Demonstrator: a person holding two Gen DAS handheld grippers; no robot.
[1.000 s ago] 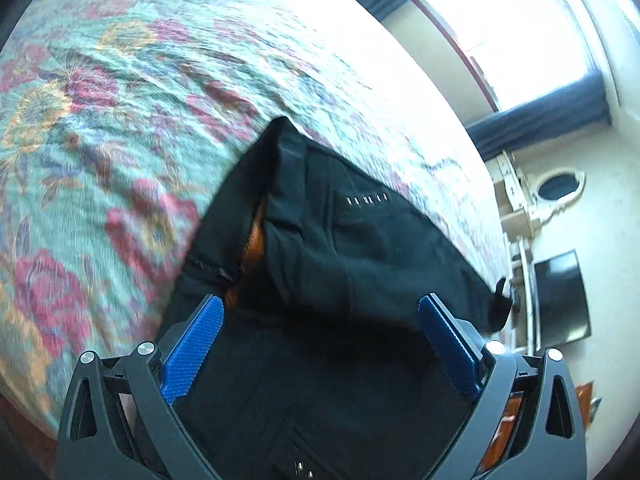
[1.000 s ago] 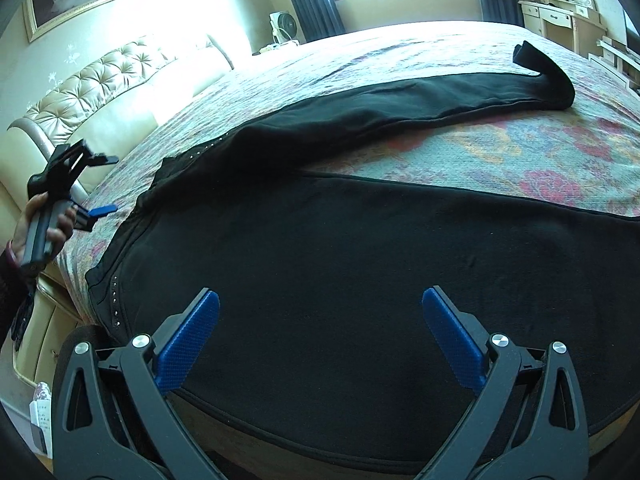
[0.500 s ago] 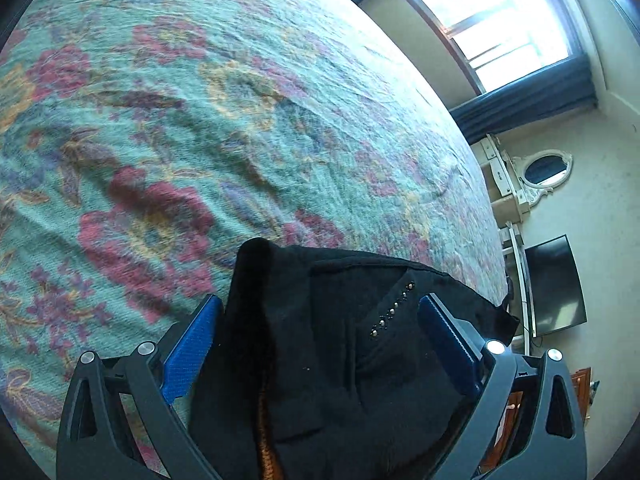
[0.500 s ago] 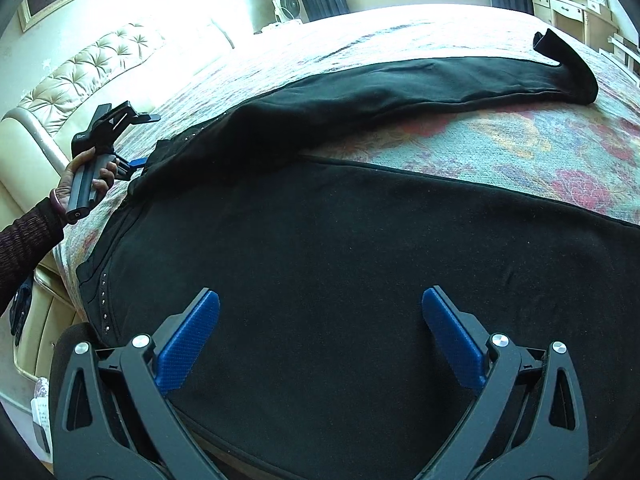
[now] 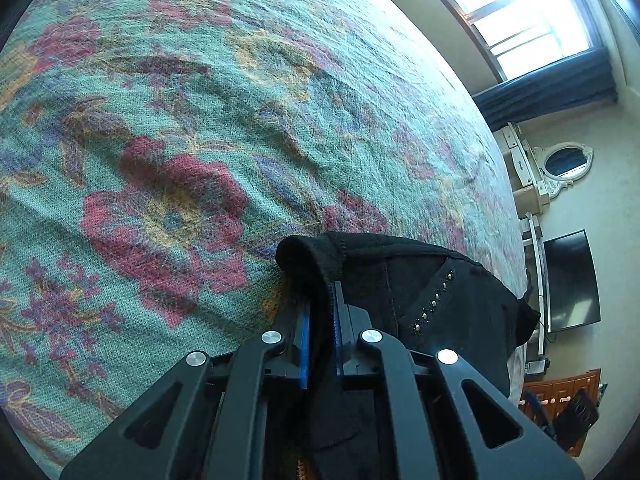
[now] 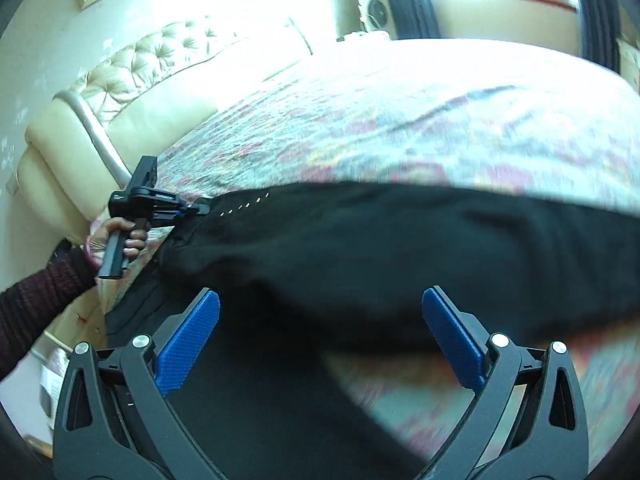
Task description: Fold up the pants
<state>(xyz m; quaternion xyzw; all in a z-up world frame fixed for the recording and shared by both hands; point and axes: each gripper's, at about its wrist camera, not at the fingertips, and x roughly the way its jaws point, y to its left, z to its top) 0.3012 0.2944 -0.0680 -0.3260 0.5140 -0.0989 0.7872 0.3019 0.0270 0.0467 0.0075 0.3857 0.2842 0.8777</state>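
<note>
Left gripper point(image 5: 320, 312): blue pads drawn together, clamped on a fold of black cloth that rises between them and curls over the tips. Seen also from the right wrist view at far left point(image 6: 188, 209), held by the person's left hand point(image 6: 120, 240) in a dark red knitted sleeve.

Right gripper point(image 6: 320, 324): blue pads point(image 6: 188, 336) spread wide apart, nothing between them; it hovers over the near part of the cloth.

Pants point(image 5: 432, 300): black, lying on the bed. The pinched part is the waist end, with a short slanted row of small metal studs point(image 5: 434, 300) just right of the clamp. In the right wrist view the pants point(image 6: 400, 248) run as a broad dark band from the left gripper across to the right edge, with a second dark layer nearer the camera; that view is blurred, so the lie of the legs cannot be told.

Bed point(image 5: 200, 140): covered by a teal spread with red, yellow and purple flowers; it carries the pants.

Headboard point(image 6: 132, 80): cream, tufted, far left.

Window point(image 5: 512, 4): bright, far right, with dark blue curtains point(image 5: 548, 84) below.

Oval mirror point(image 5: 566, 162): white frame, on the right wall.

Dark screen point(image 5: 570, 280): right wall, below the mirror.
</note>
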